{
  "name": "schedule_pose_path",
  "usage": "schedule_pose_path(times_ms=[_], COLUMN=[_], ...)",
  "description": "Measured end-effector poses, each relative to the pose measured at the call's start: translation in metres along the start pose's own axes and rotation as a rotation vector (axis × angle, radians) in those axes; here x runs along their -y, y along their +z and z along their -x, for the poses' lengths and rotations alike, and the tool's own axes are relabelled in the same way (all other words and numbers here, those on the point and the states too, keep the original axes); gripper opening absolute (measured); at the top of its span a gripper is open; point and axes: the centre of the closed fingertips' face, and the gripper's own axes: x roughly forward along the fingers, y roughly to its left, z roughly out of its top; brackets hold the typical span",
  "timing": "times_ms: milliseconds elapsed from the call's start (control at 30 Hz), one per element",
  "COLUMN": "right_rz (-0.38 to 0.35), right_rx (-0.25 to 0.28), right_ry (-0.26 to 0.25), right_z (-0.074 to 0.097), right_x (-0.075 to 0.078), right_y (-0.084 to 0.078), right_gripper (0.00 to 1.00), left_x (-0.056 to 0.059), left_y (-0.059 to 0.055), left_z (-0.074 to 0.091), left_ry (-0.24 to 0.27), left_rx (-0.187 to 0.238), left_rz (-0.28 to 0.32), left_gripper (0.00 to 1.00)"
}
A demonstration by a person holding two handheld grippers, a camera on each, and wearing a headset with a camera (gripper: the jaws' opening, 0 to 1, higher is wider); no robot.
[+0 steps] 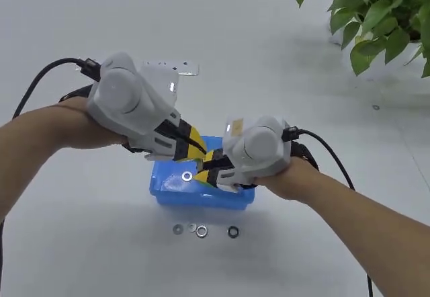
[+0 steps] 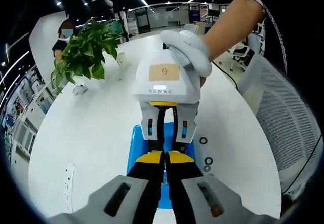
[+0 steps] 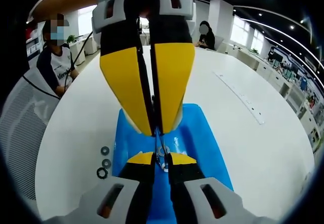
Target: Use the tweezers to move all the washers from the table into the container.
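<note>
Four small ring washers (three silvery, one dark) sit in a row on the table, just near of the blue container. Left gripper clamps thin tweezers above it; right gripper has its jaws pressed together.

Left tongs, right tongs: rounded white-grey housings, black jaws with yellow tips, black cables. Tan sticker on right housing.

Left gripper, right gripper facing tip to tip, jaws closed
</note>
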Motion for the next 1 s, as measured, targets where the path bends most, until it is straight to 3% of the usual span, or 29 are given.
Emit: schedule_pose_path(times_ms=[467, 1000], right_rz=[0.008, 0.032], right_rx=[0.013, 0.042], right_ry=[-0.018, -0.063], right_z=[0.011, 0.038], right_x=[-0.003, -0.013], right_y=[0.009, 0.028], right_gripper=[0.12, 0.12], left_x=[0.004, 0.017], left_y=[0.011, 0.041], left_z=[0.009, 0.026], left_ry=[0.0, -0.002], left_rx=[0.01, -0.001], left_rz=[-0.013, -0.058], left_gripper=[0.05, 0.05])
